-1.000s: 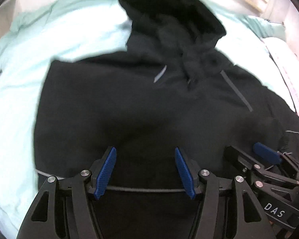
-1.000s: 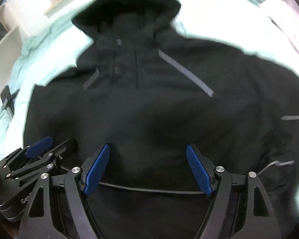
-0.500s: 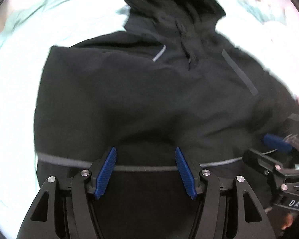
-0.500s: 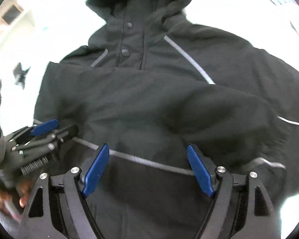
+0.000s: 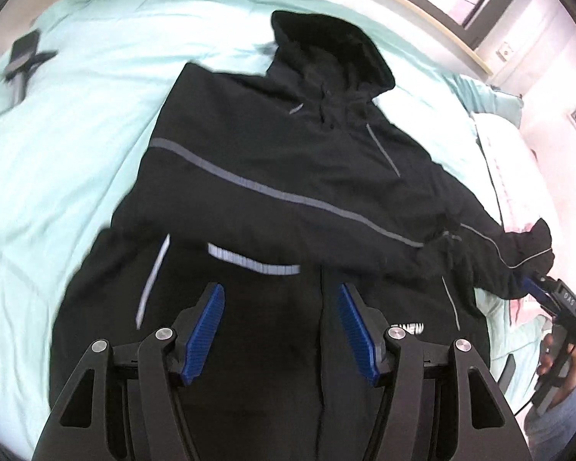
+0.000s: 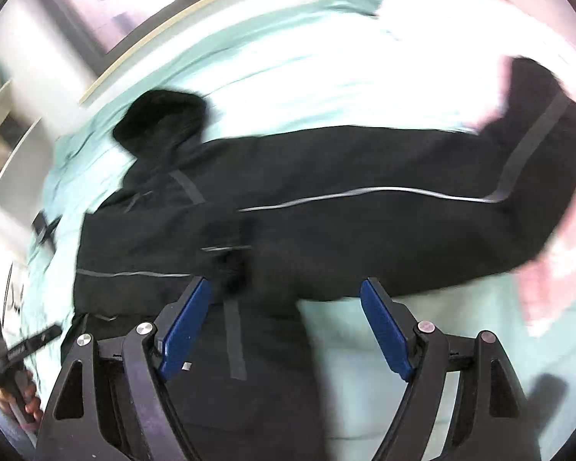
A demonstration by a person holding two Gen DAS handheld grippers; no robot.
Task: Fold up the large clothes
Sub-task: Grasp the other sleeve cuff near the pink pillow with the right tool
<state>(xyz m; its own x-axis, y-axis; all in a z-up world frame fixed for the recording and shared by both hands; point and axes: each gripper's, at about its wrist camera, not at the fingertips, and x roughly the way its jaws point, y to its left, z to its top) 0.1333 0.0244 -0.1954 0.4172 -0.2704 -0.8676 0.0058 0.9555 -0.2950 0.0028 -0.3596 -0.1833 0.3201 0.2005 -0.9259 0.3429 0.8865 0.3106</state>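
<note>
The black hooded jacket [image 5: 272,176] lies spread face up on the mint-green bedspread [image 5: 76,123], its hood [image 5: 326,42] toward the far edge of the bed by the wooden headboard ledge [image 5: 422,11]. One sleeve [image 5: 288,192] with a grey reflective stripe is folded across the chest, and the cuff [image 5: 533,253] reaches out toward the right edge of the bed. My left gripper [image 5: 280,319] hovers above the jacket's lower front with its blue pads [image 5: 205,330] spread apart, holding nothing. My right gripper [image 6: 284,326] is also spread wide (the view is motion-blurred), its left pad over black fabric near the hem and its right pad over bare bedspread. A small dark stand [image 5: 23,61] lies near the far left corner of the bed, and a white pillow [image 5: 495,142] sits at the right edge.
</note>
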